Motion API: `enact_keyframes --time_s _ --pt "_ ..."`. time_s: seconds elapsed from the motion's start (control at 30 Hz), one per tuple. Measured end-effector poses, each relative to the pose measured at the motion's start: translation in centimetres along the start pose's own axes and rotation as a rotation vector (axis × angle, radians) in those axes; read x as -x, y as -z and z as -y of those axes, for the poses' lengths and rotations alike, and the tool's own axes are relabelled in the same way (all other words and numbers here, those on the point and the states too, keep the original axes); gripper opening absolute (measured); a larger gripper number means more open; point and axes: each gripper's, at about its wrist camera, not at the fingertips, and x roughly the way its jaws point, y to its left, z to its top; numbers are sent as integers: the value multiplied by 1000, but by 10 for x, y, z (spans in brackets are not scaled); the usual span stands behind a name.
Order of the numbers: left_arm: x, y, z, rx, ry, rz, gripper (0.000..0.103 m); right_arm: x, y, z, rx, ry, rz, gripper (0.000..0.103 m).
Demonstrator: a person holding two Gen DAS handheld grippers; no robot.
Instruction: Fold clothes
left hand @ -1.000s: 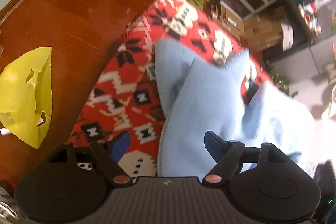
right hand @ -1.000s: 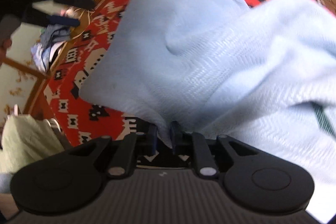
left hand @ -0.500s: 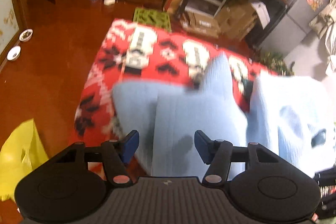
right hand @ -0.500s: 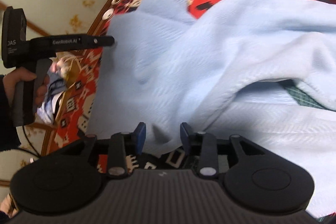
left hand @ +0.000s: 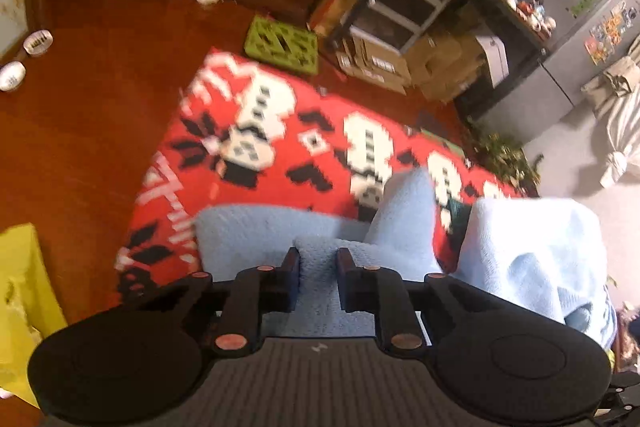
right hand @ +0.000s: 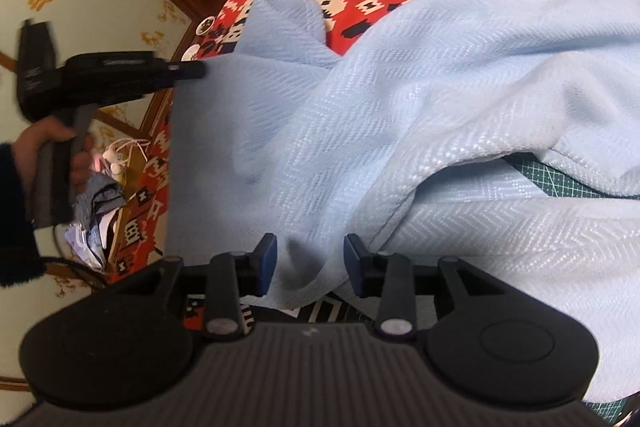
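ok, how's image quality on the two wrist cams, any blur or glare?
Left wrist view: motion blur smears the red patterned blanket and the shelves; strong fisheye bending at the edges. Right wrist view: sharper, the blue cloth weave reads clearly, bright sheen at its right side, only the left claw is blurred.

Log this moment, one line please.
left gripper: shut on light blue knit garment | right gripper: open, garment edge between | red patterned blanket underneath

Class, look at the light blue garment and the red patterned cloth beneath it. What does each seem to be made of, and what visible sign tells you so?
Light blue garment: probably a soft woven or knitted fabric, matte with slight sheen; a herringbone rib shows and it drapes in folds.
Red patterned cloth: likely knit or woven textile; its blocky, stepped white and black motifs suggest that, though blur leaves it open.
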Motion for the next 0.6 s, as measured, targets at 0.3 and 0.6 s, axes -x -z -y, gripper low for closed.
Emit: enact_keyframes --time_s 0.3,0.6 --pt "56 -69 44 -139 -41 289 5 11 -14 9 -39 23 51 40" --pt "-2 -132 41 -215 -104 295 5 29 -15 17 -81 37 116 40"
